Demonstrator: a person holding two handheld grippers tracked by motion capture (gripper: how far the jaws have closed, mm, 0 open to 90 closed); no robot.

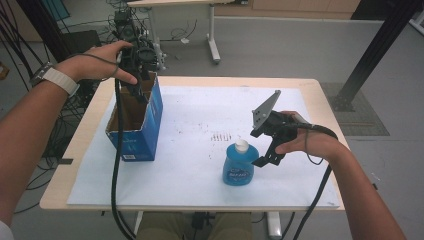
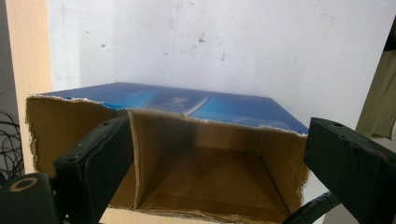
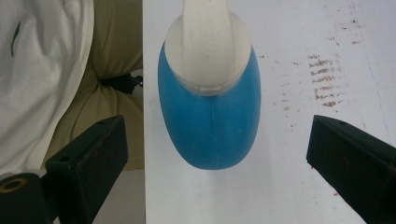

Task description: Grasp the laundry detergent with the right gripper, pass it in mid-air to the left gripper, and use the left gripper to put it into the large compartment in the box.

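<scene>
The right tool [image 1: 263,159], jaws spread, is lining up on the blue bottle [image 1: 238,167]; the left tool [image 1: 140,90], also spread, is straddling the far wall of the open box [image 1: 142,131] to steady it.

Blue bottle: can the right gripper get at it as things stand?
Probably yes. The right gripper is open beside the blue bottle, which stands alone on the white sheet, nothing between.

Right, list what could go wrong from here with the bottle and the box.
1. The blue bottle stands upright near the table's front edge; the right gripper, jaws wide open around it, may tip it.
2. The left gripper, jaws open, has one jaw inside the cardboard box, whose torn rim may tear further or drag the box.
</scene>
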